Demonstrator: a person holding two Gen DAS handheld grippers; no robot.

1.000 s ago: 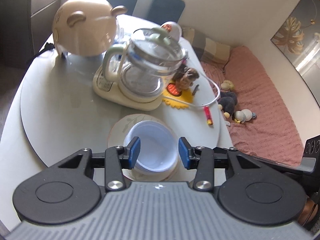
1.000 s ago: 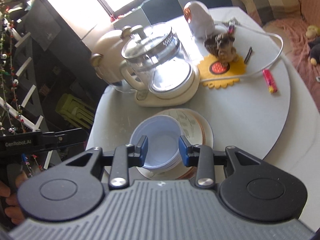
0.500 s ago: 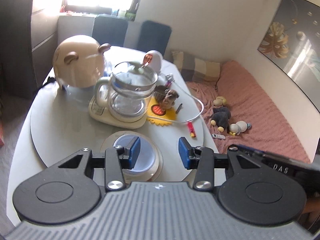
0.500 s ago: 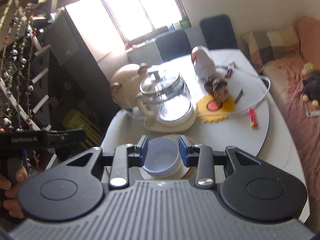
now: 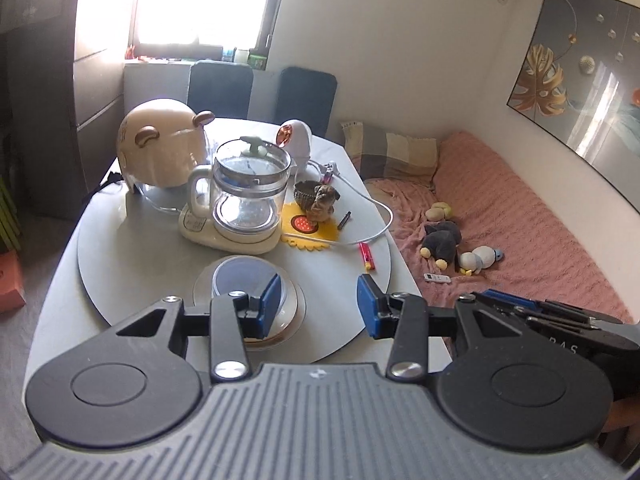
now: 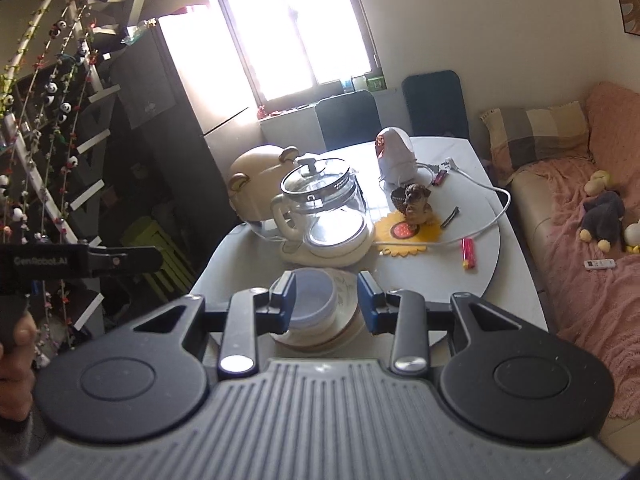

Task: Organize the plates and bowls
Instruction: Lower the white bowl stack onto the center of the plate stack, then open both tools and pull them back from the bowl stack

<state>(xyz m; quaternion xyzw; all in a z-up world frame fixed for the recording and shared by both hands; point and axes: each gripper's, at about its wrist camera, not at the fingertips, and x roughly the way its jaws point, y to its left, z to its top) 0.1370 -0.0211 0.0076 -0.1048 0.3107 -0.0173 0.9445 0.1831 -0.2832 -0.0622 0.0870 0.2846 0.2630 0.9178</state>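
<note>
A pale blue plastic bowl (image 5: 240, 278) sits in a short stack of cream plates (image 5: 204, 289) near the front edge of the round grey table (image 5: 132, 248). My left gripper (image 5: 319, 305) hovers above and behind the stack, open and empty, with its left pad overlapping the bowl's right edge in the picture. In the right wrist view the bowl (image 6: 312, 300) and the plates (image 6: 346, 291) show between the blue pads of my right gripper (image 6: 326, 301), which is open, empty and held well short of them.
Behind the stack stand a glass kettle (image 5: 248, 200) on a cream base, a bear-eared jar (image 5: 160, 152), a dog figurine (image 5: 320, 200) on a yellow mat, a white cable and a red lighter (image 5: 367, 256). Two dark chairs stand beyond. A pink sofa (image 5: 520, 220) with plush toys lies to the right.
Both grippers have drawn back and upward from the bowl and plates, which now look smaller and lower in both views. Neither pair of jaws has changed its gap.
</note>
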